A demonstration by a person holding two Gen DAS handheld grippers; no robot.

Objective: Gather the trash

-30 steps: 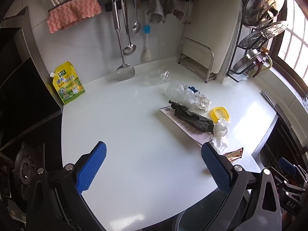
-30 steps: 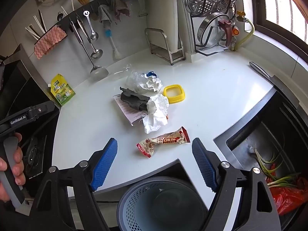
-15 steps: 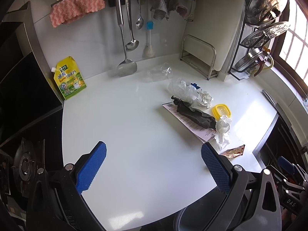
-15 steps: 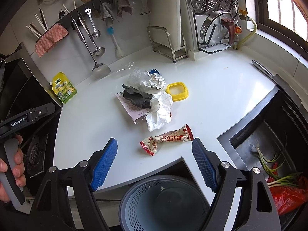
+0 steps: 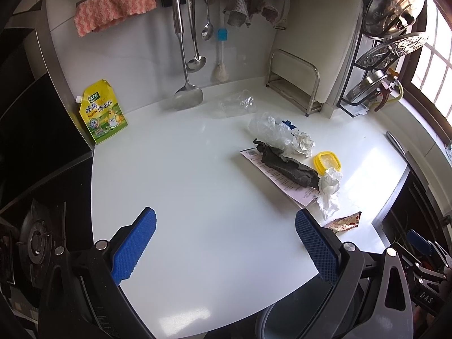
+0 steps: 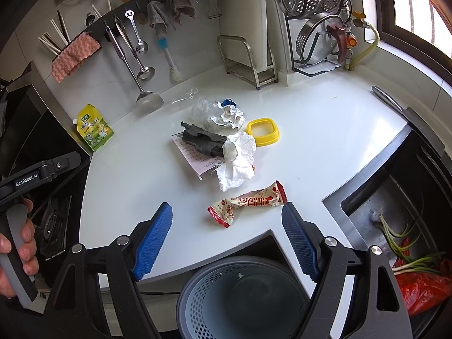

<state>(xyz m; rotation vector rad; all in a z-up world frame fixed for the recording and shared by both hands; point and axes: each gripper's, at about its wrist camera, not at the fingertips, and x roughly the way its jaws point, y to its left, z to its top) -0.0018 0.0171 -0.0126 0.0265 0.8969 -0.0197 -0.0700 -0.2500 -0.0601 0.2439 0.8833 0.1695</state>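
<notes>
From the left wrist camera, the left tongs (image 5: 225, 233) are hanging released above the near edge of the white bench (image 5: 183, 175), blue pads wide apart and gripping nothing. A yellow-green seasoning pouch (image 5: 102, 112) with Chinese print is leaning at the bench's far left corner. The trash is lying toward the right side: a clear plastic cup (image 5: 237, 104) on its side near the back edge, a crumpled clear bag (image 5: 268, 130), a dark grey rag (image 5: 288, 166) lying on a printed paper sheet (image 5: 278, 182), a yellow lid (image 5: 327, 161), a white tissue (image 5: 327, 190) and, by the right near corner, a snack wrapper (image 5: 343, 221). The letters "DAS" are showing on a black part at the lower right.

From the right wrist camera, the right tongs (image 6: 226, 237) are likewise spread and released, hovering over the near edge with the red-and-cream snack wrapper (image 6: 248, 202), printed with red Chinese characters, lying between the pads' line of sight. Just behind it are sitting the white tissue (image 6: 237, 161), the rag (image 6: 202, 141), the paper sheet (image 6: 189, 154) and the yellow lid (image 6: 263, 131). A grey perforated bin (image 6: 240, 296) is standing below the bench edge. At the left, a hand (image 6: 17, 251) is gripping the other device, marked "GenRobot.AI".
</notes>
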